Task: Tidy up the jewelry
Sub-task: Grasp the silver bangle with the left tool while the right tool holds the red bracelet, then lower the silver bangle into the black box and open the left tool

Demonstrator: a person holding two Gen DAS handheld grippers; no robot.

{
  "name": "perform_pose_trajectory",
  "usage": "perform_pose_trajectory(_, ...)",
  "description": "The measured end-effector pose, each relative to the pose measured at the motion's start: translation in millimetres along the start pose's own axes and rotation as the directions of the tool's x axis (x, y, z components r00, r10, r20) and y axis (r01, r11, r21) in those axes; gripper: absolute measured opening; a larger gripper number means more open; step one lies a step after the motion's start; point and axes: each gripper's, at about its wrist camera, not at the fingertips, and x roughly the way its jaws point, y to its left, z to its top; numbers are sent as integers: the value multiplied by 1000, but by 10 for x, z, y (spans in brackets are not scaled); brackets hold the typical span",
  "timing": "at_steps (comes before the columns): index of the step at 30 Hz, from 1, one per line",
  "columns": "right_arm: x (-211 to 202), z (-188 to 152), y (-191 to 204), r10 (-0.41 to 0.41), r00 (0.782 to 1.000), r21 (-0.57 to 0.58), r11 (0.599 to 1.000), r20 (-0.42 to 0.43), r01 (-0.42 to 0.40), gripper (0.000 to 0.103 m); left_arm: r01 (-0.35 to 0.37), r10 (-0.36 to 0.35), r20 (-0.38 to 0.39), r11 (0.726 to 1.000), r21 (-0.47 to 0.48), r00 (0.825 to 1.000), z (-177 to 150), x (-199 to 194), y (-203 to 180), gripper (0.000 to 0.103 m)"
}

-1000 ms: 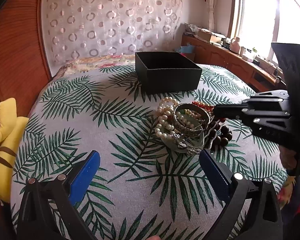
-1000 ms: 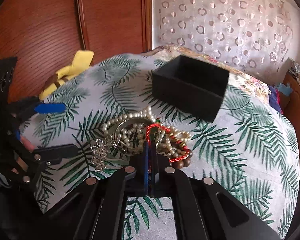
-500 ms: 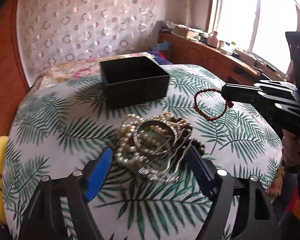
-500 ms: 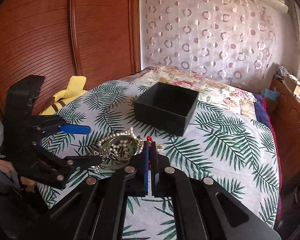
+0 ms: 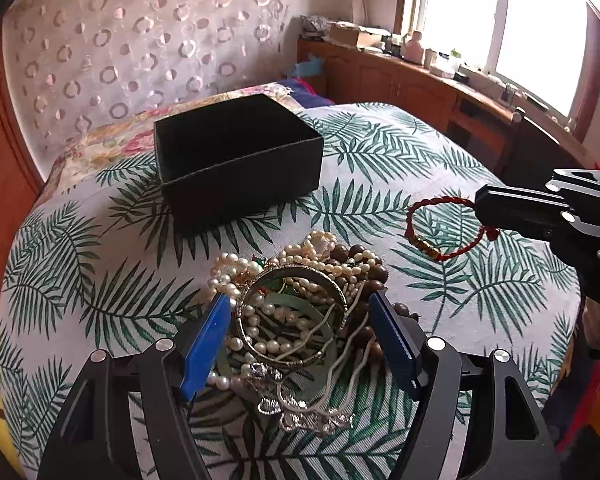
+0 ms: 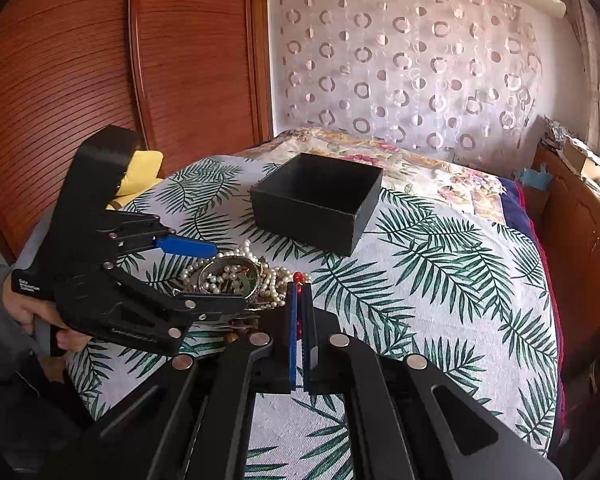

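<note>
Two grippers over a jewelry pile on the bed, one bracelet already lifted clear.

Your right gripper (image 5: 484, 210) has its jaws pressed together on the red bracelet (image 5: 440, 228), which hangs in the air to the right of the pile (image 5: 296, 308), well apart from it, so the cord cannot snag on other strands. Your left gripper (image 5: 300, 344) points down at the pile with its jaws closing; the blue pads (image 5: 206, 344) straddle the bangle (image 5: 292, 316) and the pearls (image 5: 236, 276) tangled through it, and whether they touch yet cannot be told. The box (image 5: 236, 164) sits open and empty-looking just beyond the pile on the bed (image 5: 440, 292), near enough for short carries; the bracelet probably goes there next.
</note>
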Motion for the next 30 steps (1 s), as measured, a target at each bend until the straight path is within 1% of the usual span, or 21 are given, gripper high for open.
perform_pose_trajectory(5, 14, -31, -3, 2, 1000, 5, 1000, -3, -2, 2, -21, 21, -13, 1000, 21, 1000, 18, 80, -8, 68)
perform_pose_trajectory(7, 15, -44, -3, 2, 1000, 6, 1000, -5, -2, 2, -43, 44, -15, 998, 40, 999, 22, 107, -17, 63)
perform_pose_trajectory(12, 16, -54, -2, 2, 1000, 7, 1000, -8, -2, 2, -55, 56, -15, 996, 66, 998, 15, 114, -5, 63)
perform_pose_trajectory(14, 16, -60, -3, 1, 1000, 6, 1000, -9, -1, 2, -55, 57, -19, 996, 70, 998, 14, 116, 3, 63)
perform_pose_trajectory(15, 17, -59, -6, 3, 1000, 6, 1000, -8, -3, 2, -51, 53, -21, 996, 71, 998, 12, 113, 12, 59)
perform_pose_trajectory(16, 15, -61, -6, 3, 1000, 5, 1000, -8, -3, 2, -46, 48, -22, 996, 70, 999, 11, 108, 18, 57)
perform_pose_trajectory(19, 21, -66, -5, 2, 1000, 4, 1000, -8, -2, 2, -38, 39, -20, 998, 53, 999, 7, 86, 54, 57)
perform_pose_trajectory(25, 38, -46, -5, 2, 1000, 0, 1000, -7, -2, 2, -28, 28, 24, 999, 28, 999, 18, -81, 110, 57)
perform_pose_trajectory(30, 62, 77, -14, 2, 1000, -3, 1000, 1, -2, 2, -20, 19, 75, 1000, 13, 997, 117, -248, 151, 57)
